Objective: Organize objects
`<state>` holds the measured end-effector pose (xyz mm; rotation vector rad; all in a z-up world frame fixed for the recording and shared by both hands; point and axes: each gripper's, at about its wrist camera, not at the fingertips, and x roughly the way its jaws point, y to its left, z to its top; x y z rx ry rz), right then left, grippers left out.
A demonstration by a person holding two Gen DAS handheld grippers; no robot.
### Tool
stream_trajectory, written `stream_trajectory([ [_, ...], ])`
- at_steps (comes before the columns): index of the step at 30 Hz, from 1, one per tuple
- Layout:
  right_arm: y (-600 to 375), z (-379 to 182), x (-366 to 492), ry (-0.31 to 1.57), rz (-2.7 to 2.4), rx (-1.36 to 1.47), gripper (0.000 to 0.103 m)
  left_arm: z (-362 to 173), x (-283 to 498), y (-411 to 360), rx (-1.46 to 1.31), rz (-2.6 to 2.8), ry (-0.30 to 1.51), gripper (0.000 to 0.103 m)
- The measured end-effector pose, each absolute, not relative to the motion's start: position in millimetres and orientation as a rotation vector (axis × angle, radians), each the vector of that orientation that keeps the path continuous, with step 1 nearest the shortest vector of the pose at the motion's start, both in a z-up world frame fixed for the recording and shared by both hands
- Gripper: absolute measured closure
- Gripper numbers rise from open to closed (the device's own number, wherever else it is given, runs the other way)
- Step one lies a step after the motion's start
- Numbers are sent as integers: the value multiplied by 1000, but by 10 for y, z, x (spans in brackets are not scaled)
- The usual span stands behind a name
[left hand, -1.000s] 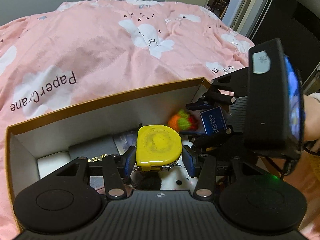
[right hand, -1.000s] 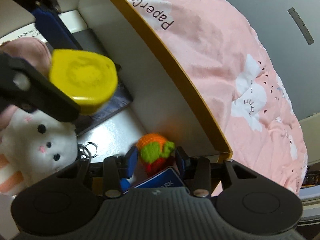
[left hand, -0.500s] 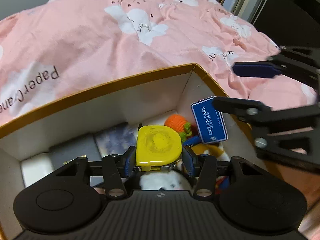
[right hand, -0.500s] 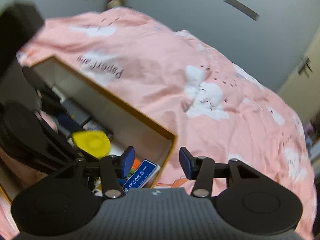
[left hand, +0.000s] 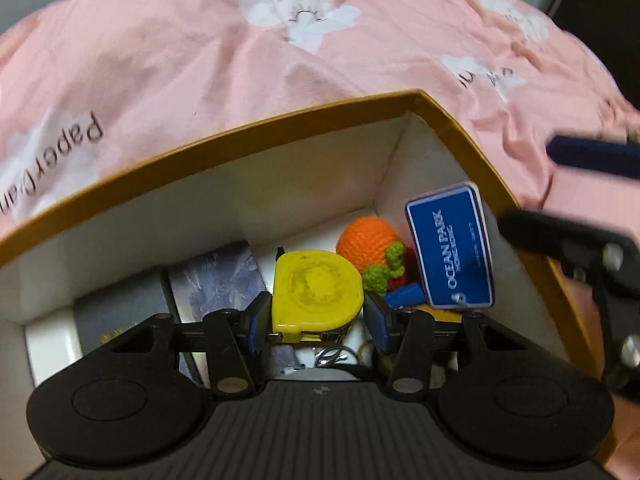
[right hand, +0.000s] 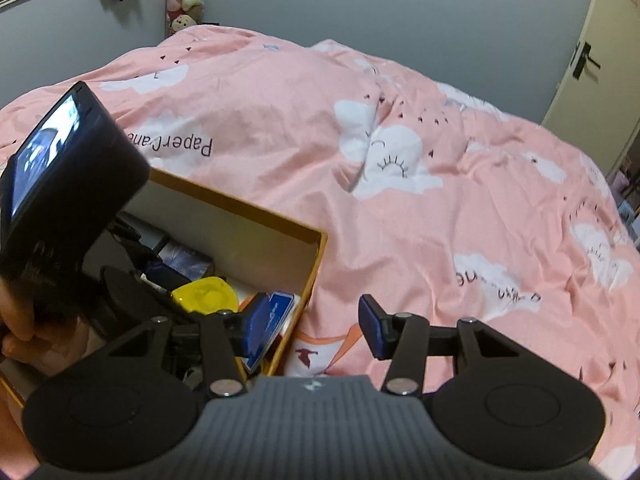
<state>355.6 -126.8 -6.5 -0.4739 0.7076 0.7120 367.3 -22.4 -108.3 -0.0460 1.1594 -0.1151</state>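
Legible writing:
- "OCEAN PARK" in white on the blue card [left hand: 450, 247], with smaller lines beneath too fine to read
- "PaperCrane" in dark letters on the pink duvet [left hand: 240, 52], printed over white cloud shapes; partly cut off in the left wrist view, upside down in both views

Task items:
- Yellow tape measure [left hand: 317, 290]: rounded plastic case, flat circular recess on the face, metal tab at the lower edge; clamped between the pads of the left gripper [left hand: 316, 322], above the inside of the box [left hand: 248, 140]
- Box: brown rim, white inner walls, resting on the duvet
- Inside the box: orange crocheted toy [left hand: 370, 246] with green leaves, in the far right corner; blue card standing on edge against the right wall, just beside the toy; grey case [left hand: 120, 312] and patterned bluish packet [left hand: 220, 280] along the far wall

Right gripper [right hand: 314, 330]: jaws recently opened, standing apart, nothing between the pads; positioned over the box's near corner and the duvet
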Motion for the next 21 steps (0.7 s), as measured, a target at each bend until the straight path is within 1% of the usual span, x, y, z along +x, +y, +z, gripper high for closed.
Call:
stream_trajectory([
  [3, -1290, -101, 3561, 730, 713, -464, 52, -1072, 3683, -136, -109, -122, 1156, 45],
  [4, -1299, -100, 3540, 734, 712, -462, 52, -1070, 3678, -112, -124, -129, 1154, 42],
  [7, -1305, -94, 3536, 734, 711, -460, 52, -1044, 3662, -13, -212, -159, 1157, 36],
  [9, -1316, -76, 3517, 734, 713, -454, 52, -991, 3630, 37, -259, -178, 1140, 34],
  [14, -1361, -8, 3436, 738, 714, -435, 52, -749, 3468, 69, -253, -175, 1086, 38],
  [21, -1432, 177, 3223, 774, 746, -361, 49, -105, 2932, 83, -141, -127, 877, 38],
])
